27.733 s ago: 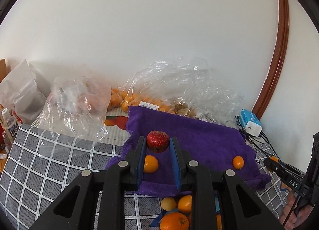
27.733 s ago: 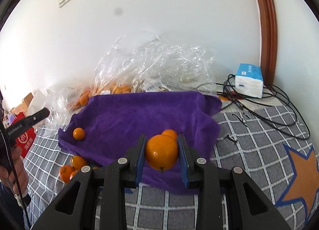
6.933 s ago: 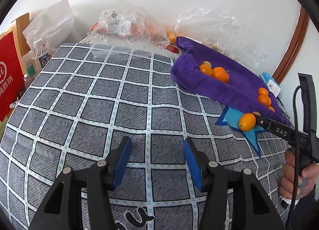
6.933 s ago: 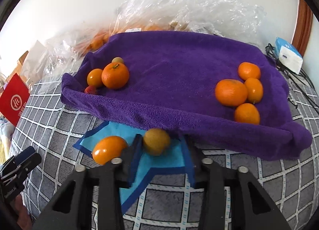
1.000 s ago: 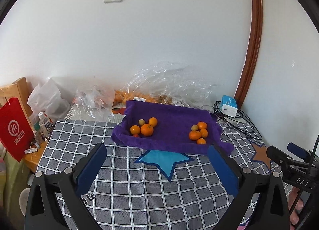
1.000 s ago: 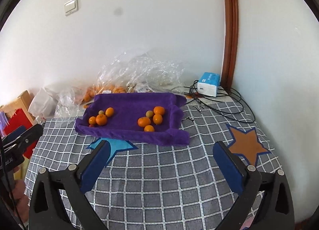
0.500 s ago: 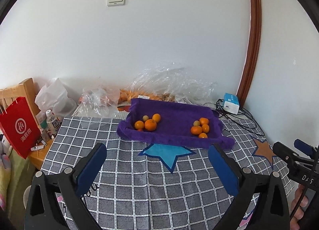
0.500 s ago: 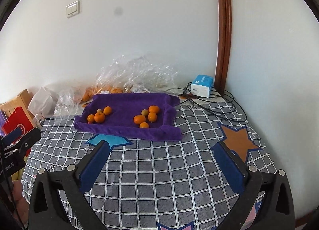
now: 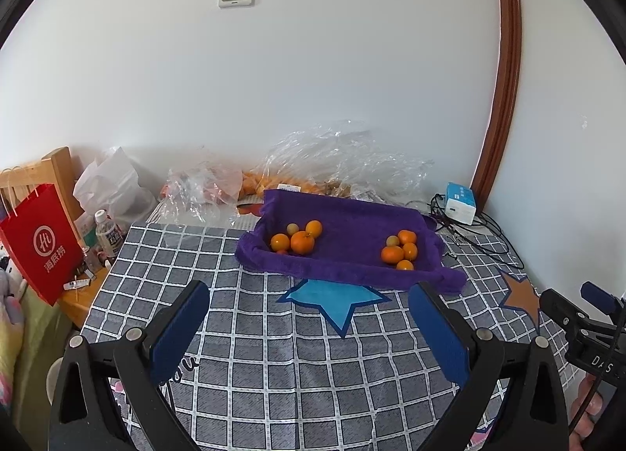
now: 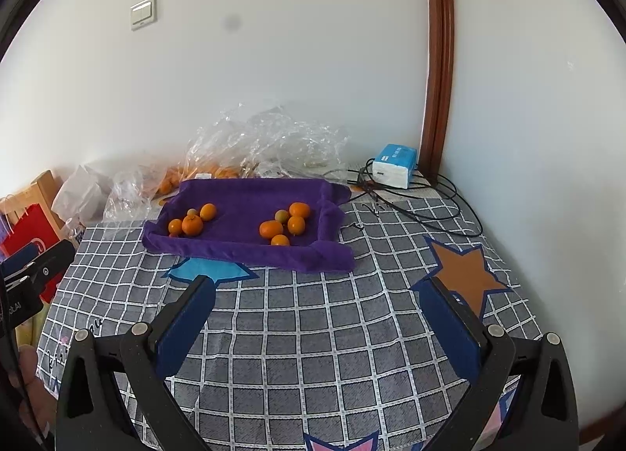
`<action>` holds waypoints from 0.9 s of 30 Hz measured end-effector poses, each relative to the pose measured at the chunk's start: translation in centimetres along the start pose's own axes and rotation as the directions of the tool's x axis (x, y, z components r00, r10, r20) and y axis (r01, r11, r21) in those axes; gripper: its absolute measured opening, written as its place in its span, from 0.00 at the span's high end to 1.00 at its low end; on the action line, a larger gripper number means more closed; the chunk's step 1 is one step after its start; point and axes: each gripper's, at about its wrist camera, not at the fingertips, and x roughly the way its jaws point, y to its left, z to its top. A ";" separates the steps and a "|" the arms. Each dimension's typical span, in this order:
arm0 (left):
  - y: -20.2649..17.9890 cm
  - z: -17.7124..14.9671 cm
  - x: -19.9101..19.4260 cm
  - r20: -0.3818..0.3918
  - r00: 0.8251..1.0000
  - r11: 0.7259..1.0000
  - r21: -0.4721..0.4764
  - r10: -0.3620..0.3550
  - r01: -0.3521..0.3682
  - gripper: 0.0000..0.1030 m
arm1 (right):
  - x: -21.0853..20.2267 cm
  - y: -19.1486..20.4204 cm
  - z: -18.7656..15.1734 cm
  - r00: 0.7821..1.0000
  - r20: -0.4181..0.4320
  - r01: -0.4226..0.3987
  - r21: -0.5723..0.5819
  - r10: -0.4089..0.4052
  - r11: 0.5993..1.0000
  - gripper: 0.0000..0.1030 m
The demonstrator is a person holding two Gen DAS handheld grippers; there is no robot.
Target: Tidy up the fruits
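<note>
A purple towel lies at the back of the checked table, its edges folded up. On its left side sits a group of orange fruits with a small red one tucked in. Another orange group rests on the right side. My left gripper hangs wide open well in front of the towel, holding nothing. My right gripper is also wide open and empty, held back over the near part of the table.
Clear plastic bags with more fruit lie behind the towel. A blue-white box and black cables sit at the back right. A red paper bag and a bottle stand left of the table. Wall close on the right.
Both grippers have stayed wide open and drifted slightly; the towel sits a little lower and nearer in the left view. No fruit has moved.
</note>
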 end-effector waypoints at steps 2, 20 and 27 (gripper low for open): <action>-0.1 -0.1 0.0 -0.001 1.000 1.000 0.000 0.002 -0.002 0.00 | 0.0 0.1 0.0 1.000 0.000 -0.001 -0.001 0.001 1.000 0.00; -0.2 -0.1 0.0 -0.006 1.000 1.000 0.005 -0.001 0.001 0.00 | -0.5 0.2 -0.2 1.000 0.013 0.006 0.002 -0.006 1.000 0.00; -0.2 -0.1 0.0 -0.006 1.000 1.000 0.005 -0.002 0.002 0.00 | -0.6 0.2 -0.3 1.000 0.014 0.004 0.002 -0.004 1.000 0.00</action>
